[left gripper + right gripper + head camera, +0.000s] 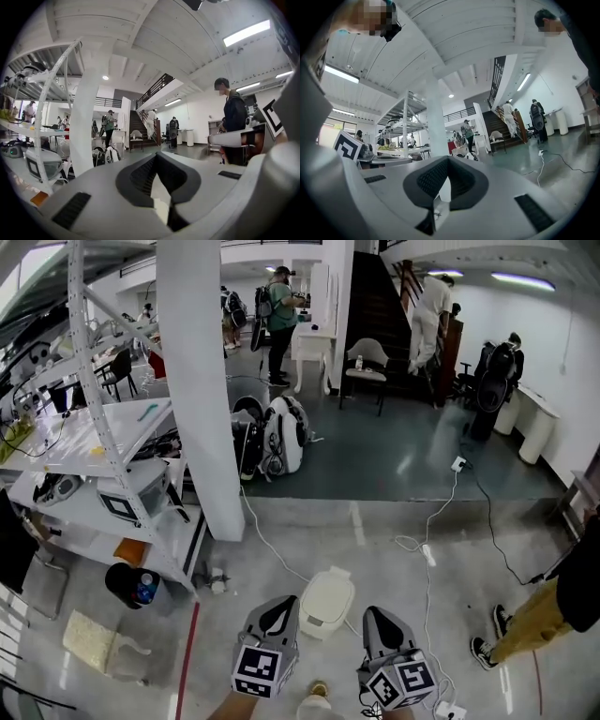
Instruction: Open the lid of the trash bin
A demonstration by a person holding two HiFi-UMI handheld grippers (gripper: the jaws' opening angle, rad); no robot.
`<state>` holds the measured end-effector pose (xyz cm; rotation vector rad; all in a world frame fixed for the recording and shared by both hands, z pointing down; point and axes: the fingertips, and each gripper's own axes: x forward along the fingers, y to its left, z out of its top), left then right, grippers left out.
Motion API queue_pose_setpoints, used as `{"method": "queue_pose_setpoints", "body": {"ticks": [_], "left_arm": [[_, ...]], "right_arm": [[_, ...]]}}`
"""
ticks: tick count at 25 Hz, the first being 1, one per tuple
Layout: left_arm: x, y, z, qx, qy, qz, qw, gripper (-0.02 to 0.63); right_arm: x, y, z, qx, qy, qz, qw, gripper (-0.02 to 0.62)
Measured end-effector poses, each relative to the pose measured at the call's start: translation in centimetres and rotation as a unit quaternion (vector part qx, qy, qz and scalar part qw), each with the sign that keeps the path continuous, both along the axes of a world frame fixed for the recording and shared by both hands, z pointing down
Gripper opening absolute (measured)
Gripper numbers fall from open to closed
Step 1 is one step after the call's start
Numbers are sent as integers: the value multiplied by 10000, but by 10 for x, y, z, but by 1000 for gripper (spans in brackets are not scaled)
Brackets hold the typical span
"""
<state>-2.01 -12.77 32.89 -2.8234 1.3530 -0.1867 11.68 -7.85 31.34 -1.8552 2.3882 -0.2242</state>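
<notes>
A small white trash bin point(328, 601) stands on the grey floor with its lid down, seen in the head view. My left gripper point(278, 604) hangs just left of the bin and my right gripper point(374, 615) just right of it, both above the floor and apart from the bin. In the left gripper view the left gripper point(157, 157) has its jaws meeting at the tips, with nothing held. The right gripper point(447, 161) looks the same in its own view. Both gripper cameras look out across the room, and their jaws hide the bin.
A white column point(202, 381) and a metal shelving rack point(103, 451) stand to the left. A black bucket point(129, 583) sits by the rack. White cables point(424, 549) run over the floor at right, near a person's leg point(534, 617). Bags point(281, 437) lie behind the column.
</notes>
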Motion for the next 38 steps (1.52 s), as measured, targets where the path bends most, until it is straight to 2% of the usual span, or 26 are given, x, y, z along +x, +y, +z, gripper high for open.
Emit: {"method": "queue_pose_setpoints", "body": {"ticks": [4, 11, 18, 28, 32, 38], "left_arm": [[20, -39, -8, 21, 42, -115, 9999, -5], [52, -97, -17, 109, 117, -357, 9992, -3], [47, -140, -29, 250, 55, -563, 9981, -3], [57, -202, -40, 382, 26, -348, 9987, -5], [59, -226, -37, 390, 137, -226, 9989, -5], [64, -250, -27, 341, 120, -144, 9992, -5]], "right_arm": [[21, -41, -3, 47, -60, -105, 9999, 34], [56, -104, -10, 5, 129, -362, 9993, 34], [58, -159, -20, 183, -19, -493, 9986, 34], [52, -222, -33, 454, -92, -458, 9979, 34], [50, -242, -30, 576, -139, -496, 9970, 34], [50, -265, -20, 521, -118, -531, 9972, 34]]}}
